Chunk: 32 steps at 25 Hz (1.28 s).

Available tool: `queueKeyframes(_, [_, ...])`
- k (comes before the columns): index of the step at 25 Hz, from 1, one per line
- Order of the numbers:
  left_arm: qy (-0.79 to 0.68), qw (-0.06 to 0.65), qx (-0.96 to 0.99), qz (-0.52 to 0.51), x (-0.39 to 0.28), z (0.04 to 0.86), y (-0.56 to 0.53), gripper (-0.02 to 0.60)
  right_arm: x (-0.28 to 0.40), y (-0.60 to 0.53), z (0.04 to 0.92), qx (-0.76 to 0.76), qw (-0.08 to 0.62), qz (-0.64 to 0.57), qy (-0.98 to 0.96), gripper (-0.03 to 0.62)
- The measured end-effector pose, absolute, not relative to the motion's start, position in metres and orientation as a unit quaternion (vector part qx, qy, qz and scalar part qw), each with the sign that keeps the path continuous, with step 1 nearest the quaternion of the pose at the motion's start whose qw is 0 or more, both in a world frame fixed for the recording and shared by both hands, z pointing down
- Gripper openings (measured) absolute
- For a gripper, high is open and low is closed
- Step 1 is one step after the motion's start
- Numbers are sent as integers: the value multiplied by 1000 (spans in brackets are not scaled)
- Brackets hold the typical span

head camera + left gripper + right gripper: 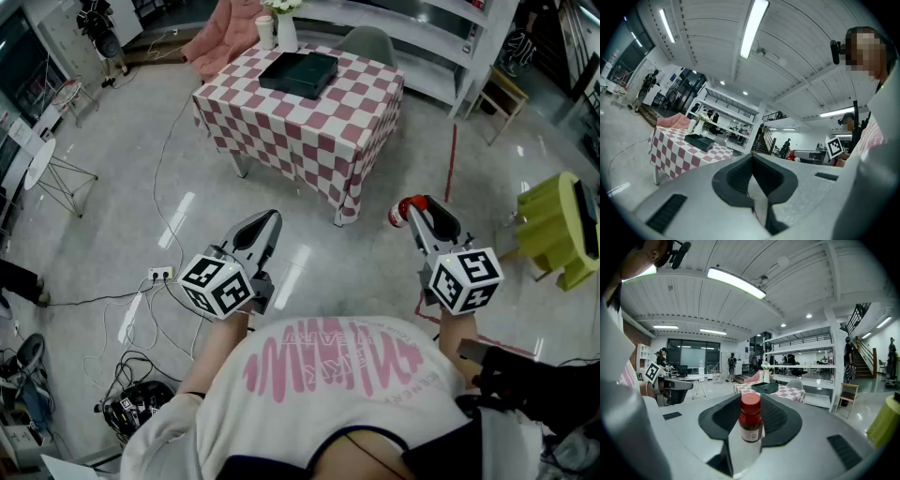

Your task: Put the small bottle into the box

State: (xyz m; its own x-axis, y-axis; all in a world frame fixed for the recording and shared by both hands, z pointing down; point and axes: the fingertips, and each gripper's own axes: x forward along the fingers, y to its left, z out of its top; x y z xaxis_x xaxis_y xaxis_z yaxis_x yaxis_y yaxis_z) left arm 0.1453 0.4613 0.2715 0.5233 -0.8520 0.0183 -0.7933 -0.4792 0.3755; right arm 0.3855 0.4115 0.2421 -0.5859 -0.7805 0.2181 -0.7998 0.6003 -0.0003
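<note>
The small bottle (751, 420) — red cap, label print too small to read — stands upright, clamped between the right gripper's (424, 216) jaws. The dark box (298, 73) lies well apart on the checked table (361, 131). The left gripper's (752, 183) 2 jaws are together, empty.

A flat black rectangular box (298, 73) is set on a table draped in red-and-white checked cloth (281, 141), with a white vase (286, 33) behind it. A small red-capped glass bottle (751, 420) is held between the jaws of the right gripper (417, 212), well before the table.
</note>
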Motion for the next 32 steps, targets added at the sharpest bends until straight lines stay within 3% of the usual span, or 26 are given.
queueKeyframes(32, [-534, 151, 825, -106, 78, 269, 477, 6, 316, 393, 246, 391, 123, 25, -912, 129])
